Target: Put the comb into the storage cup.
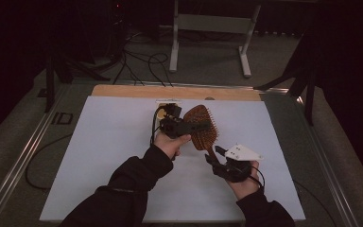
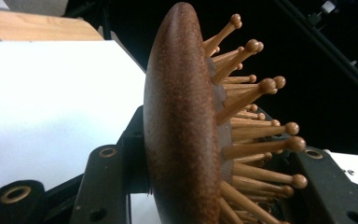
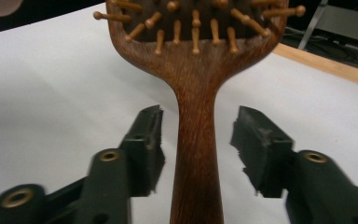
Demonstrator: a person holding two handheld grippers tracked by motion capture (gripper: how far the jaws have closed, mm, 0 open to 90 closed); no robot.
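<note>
Gripping the wooden hairbrush by its head, the left tongs are closing on back and pins, holding it above the table. The right tongs are standing open, straddling the handle untouched. Rigid, light, smooth wood: the narrow handle is probably offering the firmest hold.

right claw spread, gaps beside hairbrush handle, bare sheet around

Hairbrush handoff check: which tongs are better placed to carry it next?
Left. The left tongs already clamp the hairbrush head; the right tongs stand open, straddling the handle without touching.
</note>
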